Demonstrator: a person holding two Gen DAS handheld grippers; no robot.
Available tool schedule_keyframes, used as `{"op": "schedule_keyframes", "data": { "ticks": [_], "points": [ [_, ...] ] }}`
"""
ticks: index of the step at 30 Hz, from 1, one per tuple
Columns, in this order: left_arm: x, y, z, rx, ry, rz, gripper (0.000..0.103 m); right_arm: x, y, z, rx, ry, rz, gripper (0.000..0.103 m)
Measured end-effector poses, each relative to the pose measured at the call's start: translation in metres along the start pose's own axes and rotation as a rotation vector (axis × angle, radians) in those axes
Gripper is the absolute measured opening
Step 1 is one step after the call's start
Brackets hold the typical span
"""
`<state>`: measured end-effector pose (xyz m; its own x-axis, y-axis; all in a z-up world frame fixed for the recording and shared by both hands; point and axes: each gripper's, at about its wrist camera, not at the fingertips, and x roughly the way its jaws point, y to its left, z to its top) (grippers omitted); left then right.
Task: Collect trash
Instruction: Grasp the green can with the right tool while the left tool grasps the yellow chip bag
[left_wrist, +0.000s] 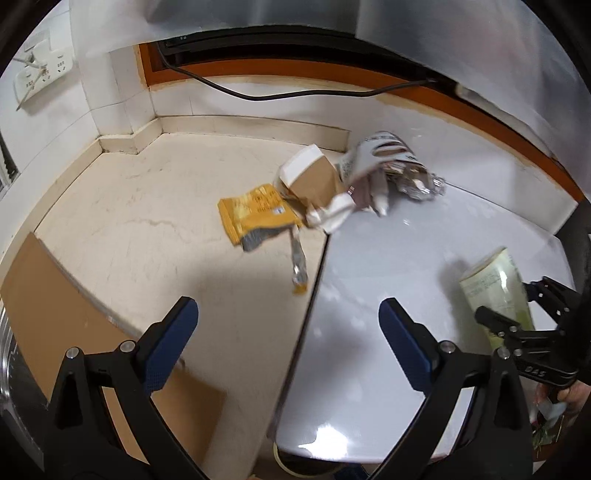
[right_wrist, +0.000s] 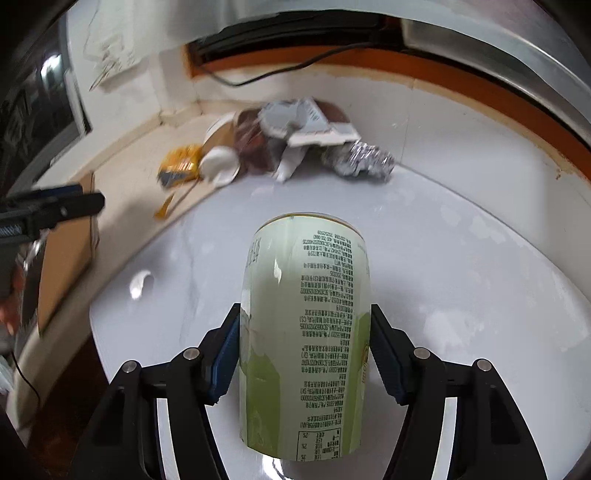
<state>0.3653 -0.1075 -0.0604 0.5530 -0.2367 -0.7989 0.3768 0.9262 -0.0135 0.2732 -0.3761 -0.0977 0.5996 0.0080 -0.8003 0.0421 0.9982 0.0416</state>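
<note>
Right tool (right_wrist: 304, 354) clamped on a pale green can (right_wrist: 304, 332), one blue pad against each side. The can is carried lengthwise between the fingers, printed label up, over the glossy white surface (right_wrist: 461, 258). It looks lifted clear of that surface, though I cannot be sure from here.

Left tool (left_wrist: 288, 325) hangs wide open with nothing between its pads. It sits on the near side of the trash heap, above the seam where the cream desk (left_wrist: 129, 221) meets the white surface.

Progress, as I judge it: one item is in hand and the bulk is untouched. The heap lies against the back wall:
- yellow snack wrapper (left_wrist: 255, 212), on the heap's left edge, flat on the desk
- torn strip of wrapper (left_wrist: 298, 266), just in front of the heap
- brown paper cup (left_wrist: 314, 177) on its side, in the middle
- white crumpled packaging (left_wrist: 373, 158), on and behind the cup
- crumpled foil (left_wrist: 421, 182), on the heap's right edge

Containers: no bin or bag is clearly visible in either view, so where the can is headed cannot be told. The cup's mouth faces away in one view and blurs in the other (contents unknown). The can's ends show nothing of what is inside.

A flat cardboard sheet (left_wrist: 55, 302) lies well left of the heap, at the desk's near edge.
</note>
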Motion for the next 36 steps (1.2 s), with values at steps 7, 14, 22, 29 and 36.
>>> {"op": "schedule_keyframes", "data": {
  "ticks": [7,14,22,29,36],
  "points": [
    [0.046,0.014,0.039,-0.072,0.029,0.027,0.097,0.017,-0.017,0.04,0.078,-0.059,0.003,0.065],
    [0.087,0.027,0.069,-0.154,0.044,0.04,0.097,0.036,-0.023,0.058,0.101,-0.067,0.04,0.065],
    [0.128,0.029,0.082,-0.206,0.065,0.044,0.097,0.054,-0.02,0.06,0.096,-0.055,0.056,0.065],
    [0.134,0.037,0.084,-0.231,0.064,0.022,0.086,0.058,-0.022,0.053,0.099,-0.041,0.048,0.065],
    [0.148,0.042,0.073,-0.204,0.121,0.054,0.073,0.058,-0.021,0.054,0.103,-0.038,0.046,0.065]
  ]
}}
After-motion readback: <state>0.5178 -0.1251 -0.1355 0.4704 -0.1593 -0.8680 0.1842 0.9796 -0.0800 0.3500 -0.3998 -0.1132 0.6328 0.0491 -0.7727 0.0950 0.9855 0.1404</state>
